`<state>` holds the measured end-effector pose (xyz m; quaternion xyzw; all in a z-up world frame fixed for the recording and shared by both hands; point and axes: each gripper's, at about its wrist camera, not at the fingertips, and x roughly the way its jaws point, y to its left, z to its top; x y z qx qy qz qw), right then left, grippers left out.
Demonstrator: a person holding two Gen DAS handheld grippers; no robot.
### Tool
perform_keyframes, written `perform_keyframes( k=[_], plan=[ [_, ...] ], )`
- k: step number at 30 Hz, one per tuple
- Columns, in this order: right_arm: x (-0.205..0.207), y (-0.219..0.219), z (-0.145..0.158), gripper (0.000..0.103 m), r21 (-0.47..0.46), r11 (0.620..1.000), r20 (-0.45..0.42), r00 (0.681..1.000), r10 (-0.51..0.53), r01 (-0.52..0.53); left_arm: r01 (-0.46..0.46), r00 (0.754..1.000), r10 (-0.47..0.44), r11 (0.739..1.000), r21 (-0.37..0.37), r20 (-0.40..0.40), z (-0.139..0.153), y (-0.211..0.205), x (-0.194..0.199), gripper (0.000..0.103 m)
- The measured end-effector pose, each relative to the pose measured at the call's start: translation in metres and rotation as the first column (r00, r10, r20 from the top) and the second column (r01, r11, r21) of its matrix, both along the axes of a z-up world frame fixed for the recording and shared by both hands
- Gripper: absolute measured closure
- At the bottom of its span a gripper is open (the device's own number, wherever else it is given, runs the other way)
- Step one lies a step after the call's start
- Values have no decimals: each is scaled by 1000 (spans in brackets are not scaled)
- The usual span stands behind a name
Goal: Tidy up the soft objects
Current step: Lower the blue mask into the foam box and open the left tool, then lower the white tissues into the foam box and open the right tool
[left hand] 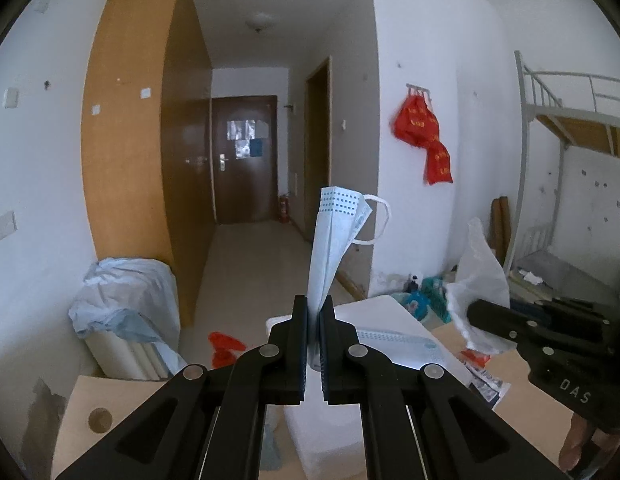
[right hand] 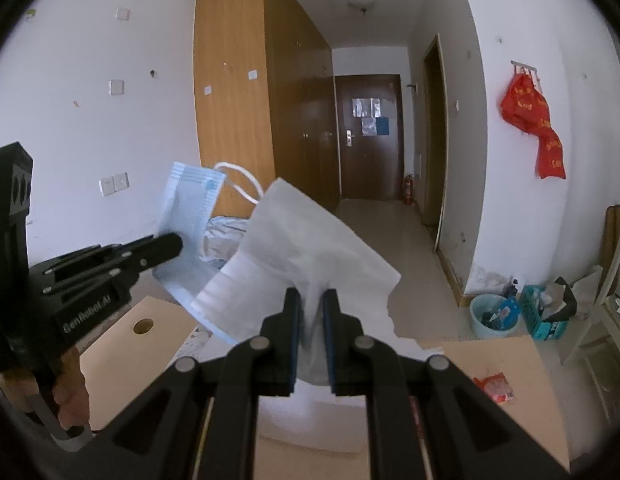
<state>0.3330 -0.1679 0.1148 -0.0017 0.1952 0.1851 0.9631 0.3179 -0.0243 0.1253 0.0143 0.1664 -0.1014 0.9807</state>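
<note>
Left tool (left hand: 313,312): clamped on blue face mask (left hand: 329,248), long axis upright toward 12 o'clock. Right tool (right hand: 311,308): clamped on white tissue (right hand: 294,256), fanning toward 11 o'clock. Both held above bench (right hand: 489,364); white box (left hand: 393,332) below, left tool judged nearer.

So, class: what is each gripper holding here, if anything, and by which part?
The left gripper pinches a blue face mask by its lower edge, so it stands upright. The right gripper pinches a white tissue near its lower middle.
</note>
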Motion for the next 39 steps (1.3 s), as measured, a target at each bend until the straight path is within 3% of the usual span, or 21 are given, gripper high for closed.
perform_keyframes(
  k=[18,24,27,29,31,35,39],
  plan=[
    [20,-7,-9,89,-7,999,-46,998,-38,37,58,990,-52,997,42,-130,-36,-23,53,97],
    [22,-5,-6,89,-8,999,-47,998,-39,38,38,993,-32,998,48,-114,-38,-25,59,96],
    [24,-6,-6,89,-7,999,-47,998,-40,40,21,994,-14,997,70,-111,-38,-28,60,82],
    [23,-7,-6,89,-4,999,-45,998,-43,42,19,994,-10,997,74,-112,-38,-29,60,41],
    [23,-8,-5,89,-6,999,-40,998,-49,49,12,995,-5,997,77,-96,-36,-28,58,25],
    [22,-9,-4,89,-4,999,-33,998,-50,50,7,998,-2,997,80,-57,-31,-27,52,6],
    [20,-9,-6,89,-3,999,-33,998,-47,47,-7,999,11,998,69,-53,-31,-23,52,6]
  ],
)
